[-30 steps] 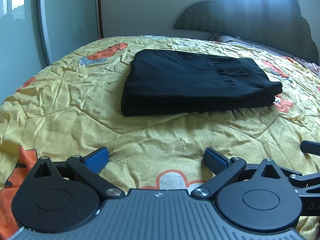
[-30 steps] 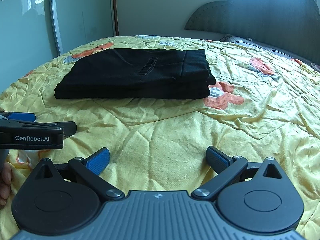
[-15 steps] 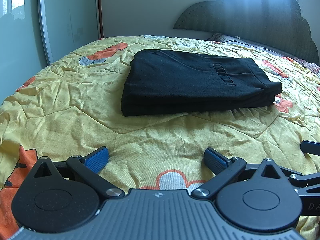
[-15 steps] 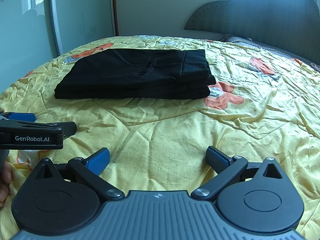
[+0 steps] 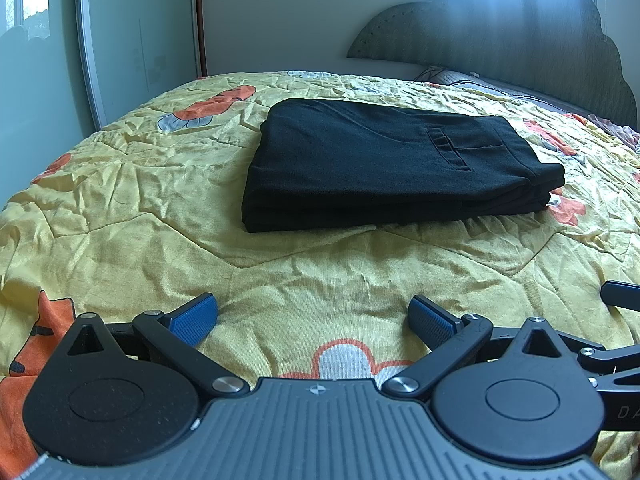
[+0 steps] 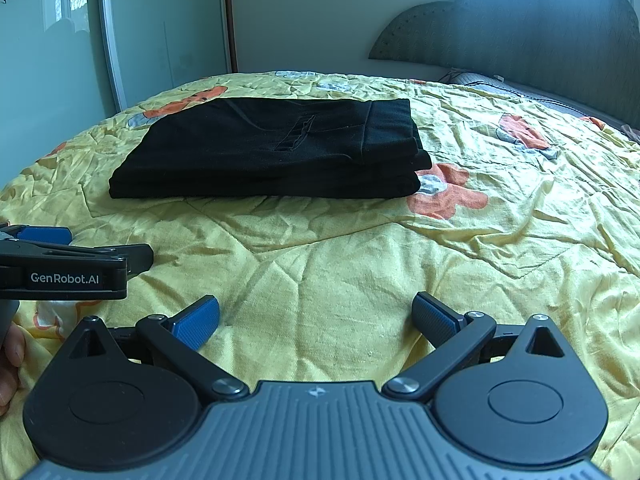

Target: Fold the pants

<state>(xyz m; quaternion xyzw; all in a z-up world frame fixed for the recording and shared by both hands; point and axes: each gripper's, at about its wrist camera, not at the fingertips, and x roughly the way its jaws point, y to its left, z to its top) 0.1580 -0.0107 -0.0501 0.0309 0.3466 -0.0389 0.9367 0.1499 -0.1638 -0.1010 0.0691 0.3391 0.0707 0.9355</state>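
Note:
Black pants [image 5: 380,164] lie folded in a flat rectangular stack on the yellow flowered bedspread [image 5: 160,208]; they also show in the right wrist view [image 6: 272,152]. My left gripper [image 5: 314,318] is open and empty, low over the bedspread, well short of the pants. My right gripper [image 6: 316,316] is open and empty too, in front of the pants' near edge. The left gripper's side [image 6: 64,268] shows at the left of the right wrist view.
A padded headboard [image 5: 500,36] and a pillow [image 5: 464,80] stand at the far right. A sliding wardrobe door [image 6: 160,28] lines the left wall. The bedspread drops off at the left edge [image 5: 24,200].

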